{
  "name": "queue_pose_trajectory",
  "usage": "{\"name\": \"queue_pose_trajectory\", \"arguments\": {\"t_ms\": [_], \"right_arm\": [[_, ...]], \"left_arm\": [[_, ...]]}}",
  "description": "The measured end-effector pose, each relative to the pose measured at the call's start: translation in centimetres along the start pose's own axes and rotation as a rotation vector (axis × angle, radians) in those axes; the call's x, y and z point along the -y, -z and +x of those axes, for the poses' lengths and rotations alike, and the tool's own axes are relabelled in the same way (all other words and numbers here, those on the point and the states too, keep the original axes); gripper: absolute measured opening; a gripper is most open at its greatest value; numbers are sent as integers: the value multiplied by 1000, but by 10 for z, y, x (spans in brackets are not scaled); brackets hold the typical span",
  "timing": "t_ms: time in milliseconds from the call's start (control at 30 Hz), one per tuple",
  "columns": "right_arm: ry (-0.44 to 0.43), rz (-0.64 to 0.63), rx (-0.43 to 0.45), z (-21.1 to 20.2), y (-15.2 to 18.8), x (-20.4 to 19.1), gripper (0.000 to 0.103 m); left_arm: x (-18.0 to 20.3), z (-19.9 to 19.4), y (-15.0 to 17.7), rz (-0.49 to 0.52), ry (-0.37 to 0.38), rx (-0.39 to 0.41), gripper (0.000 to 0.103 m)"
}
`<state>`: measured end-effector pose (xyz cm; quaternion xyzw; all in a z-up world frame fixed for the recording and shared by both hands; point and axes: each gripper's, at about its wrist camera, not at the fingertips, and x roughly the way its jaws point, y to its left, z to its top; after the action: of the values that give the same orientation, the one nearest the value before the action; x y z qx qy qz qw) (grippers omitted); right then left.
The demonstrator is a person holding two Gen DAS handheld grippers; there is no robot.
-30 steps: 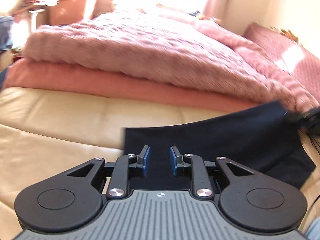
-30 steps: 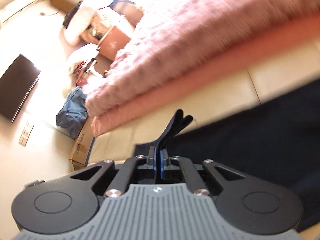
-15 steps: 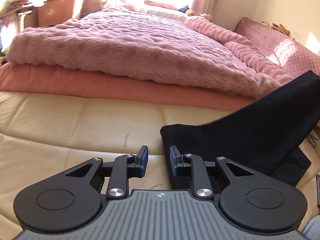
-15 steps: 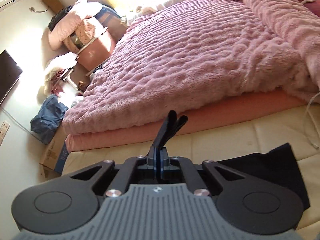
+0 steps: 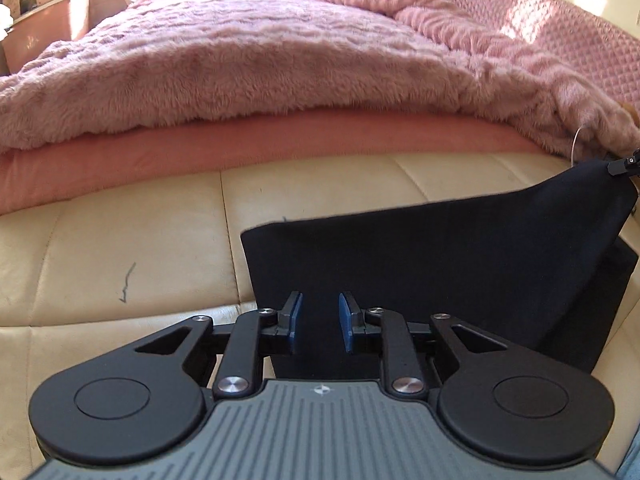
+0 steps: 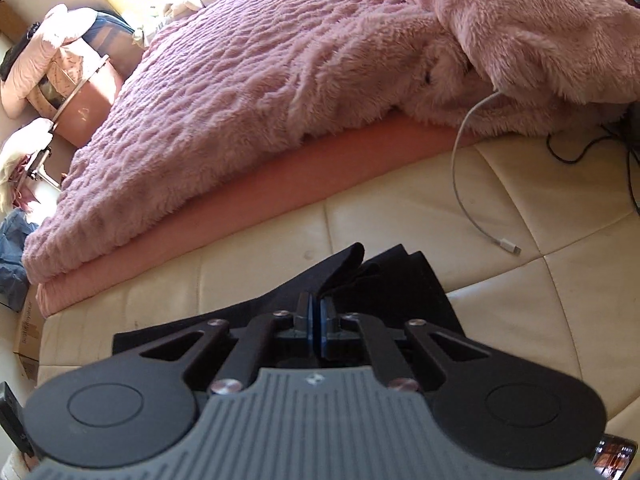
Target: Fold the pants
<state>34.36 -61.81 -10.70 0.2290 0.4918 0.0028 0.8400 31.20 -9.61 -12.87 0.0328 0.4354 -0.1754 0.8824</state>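
Observation:
The black pants (image 5: 460, 256) lie partly folded on a cream leather cushion (image 5: 120, 248). My left gripper (image 5: 319, 312) is open, with its blue pads just above the near edge of the fabric and nothing between them. My right gripper (image 6: 316, 308) is shut on a bunched edge of the pants (image 6: 360, 276) and holds it low over the cushion (image 6: 540, 320). In the left wrist view the right gripper's tip (image 5: 622, 165) shows at the far right, lifting the pants' far corner.
A fluffy pink blanket (image 5: 260, 64) over a salmon mattress edge (image 5: 240, 148) borders the cushion at the back. A white charging cable (image 6: 460, 184) and a thin black cable (image 6: 592, 148) lie on the cushion at the right. Boxes and clutter (image 6: 60, 80) stand beyond the bed.
My right gripper has swung the held pants edge over and down to the right, bringing it low over the cushion. My left gripper stays open and now sits over the pants' near edge.

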Motion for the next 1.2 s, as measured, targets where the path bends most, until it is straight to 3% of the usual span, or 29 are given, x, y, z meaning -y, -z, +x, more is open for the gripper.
{"name": "queue_pose_trajectory", "arguments": {"t_ms": [200,400,467,600,667,733,800,967,1133,1200], "right_arm": [[96,-47,-68,46,14,35,0],[114,-64,-41,52,25,39,0],[116,-100,5,34,26,24,0],[1,-198,204,-23,29,-13,0],[78,-281,247,-27,31,-23,0],[163,-276,176,-1,32,-15,0],[197,-274,129,23,36,-5,0],[251,-281,104,48,46,-1,0],[366,-321,131,38,49,-3,0],[367,-328,157,24,50,-6,5]], "left_arm": [[-6,9,15,-21,-9,-24,24],[-7,8,15,-22,-8,-26,24],[-6,9,12,-22,-7,-26,24],[-8,10,13,-26,-1,-23,24],[-8,10,14,-27,1,-22,24],[-9,9,14,-33,0,-22,24],[-7,9,14,-31,1,-27,24],[-6,11,12,-13,-5,-35,24],[-14,1,16,-62,1,-34,24],[-20,-11,21,-100,5,-22,25]]}}
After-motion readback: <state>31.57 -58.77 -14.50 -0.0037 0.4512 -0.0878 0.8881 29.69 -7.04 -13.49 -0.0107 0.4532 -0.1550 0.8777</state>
